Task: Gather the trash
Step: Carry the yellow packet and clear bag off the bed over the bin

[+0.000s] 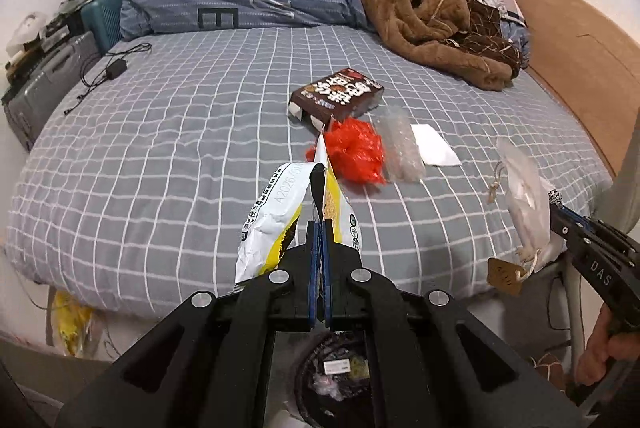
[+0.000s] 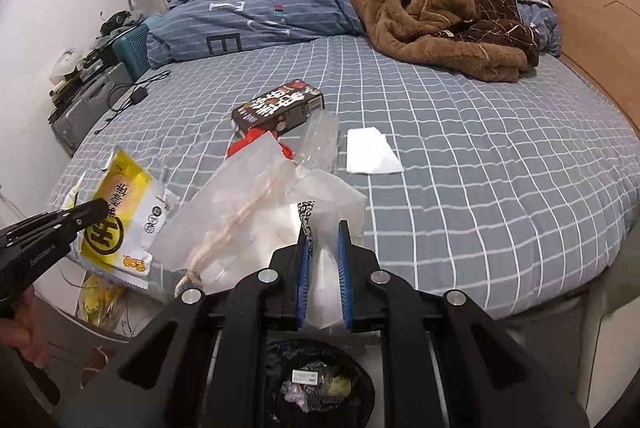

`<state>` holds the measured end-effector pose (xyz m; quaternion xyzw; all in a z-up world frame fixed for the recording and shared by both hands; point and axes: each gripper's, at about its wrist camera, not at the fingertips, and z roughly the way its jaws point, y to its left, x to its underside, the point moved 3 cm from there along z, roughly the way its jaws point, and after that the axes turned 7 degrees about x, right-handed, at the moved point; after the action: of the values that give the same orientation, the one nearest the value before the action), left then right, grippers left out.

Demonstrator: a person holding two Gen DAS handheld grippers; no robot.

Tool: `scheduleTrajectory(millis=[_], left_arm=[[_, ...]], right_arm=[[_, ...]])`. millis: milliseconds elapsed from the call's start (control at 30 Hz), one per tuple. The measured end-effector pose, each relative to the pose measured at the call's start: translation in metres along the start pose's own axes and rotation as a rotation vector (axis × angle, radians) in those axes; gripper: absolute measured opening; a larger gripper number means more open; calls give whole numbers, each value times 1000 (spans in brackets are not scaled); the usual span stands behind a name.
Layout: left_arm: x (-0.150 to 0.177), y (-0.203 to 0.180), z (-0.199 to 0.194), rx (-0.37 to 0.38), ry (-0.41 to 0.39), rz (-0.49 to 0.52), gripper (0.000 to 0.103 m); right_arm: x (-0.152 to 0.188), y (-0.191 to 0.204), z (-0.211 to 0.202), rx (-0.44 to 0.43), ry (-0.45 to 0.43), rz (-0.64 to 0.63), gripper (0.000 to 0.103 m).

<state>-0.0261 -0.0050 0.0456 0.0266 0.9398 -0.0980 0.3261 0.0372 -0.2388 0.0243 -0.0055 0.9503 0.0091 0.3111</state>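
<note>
Both grippers grip trash, our left gripper (image 1: pixel 320 188) clenched on a yellow-and-white crinkled snack packet (image 1: pixel 272 220), our right gripper (image 2: pixel 324 248) pinching a clear plastic bag (image 2: pixel 260 212), so next we probably release over the dark bin (image 2: pixel 316 384) at bottom centre.

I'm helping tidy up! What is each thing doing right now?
left hand-held gripper: shut on yellow snack bag
right hand-held gripper: shut on clear plastic bag
brown box: lying on bed
red wrapper: crumpled
white tissue: flat
trash bin: partly filled
</note>
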Motion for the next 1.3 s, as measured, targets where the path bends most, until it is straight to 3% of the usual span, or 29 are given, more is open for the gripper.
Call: scheduleTrajectory(millis=[600, 867, 1300], left_arm=[[81, -26, -51, 33, -20, -28, 1], [107, -30, -56, 34, -12, -26, 1], [149, -36, -22, 56, 65, -50, 2]], right_arm=[[74, 14, -76, 17, -31, -39, 12], [102, 16, -76, 16, -4, -42, 12], [148, 7, -48, 39, 79, -26, 12]])
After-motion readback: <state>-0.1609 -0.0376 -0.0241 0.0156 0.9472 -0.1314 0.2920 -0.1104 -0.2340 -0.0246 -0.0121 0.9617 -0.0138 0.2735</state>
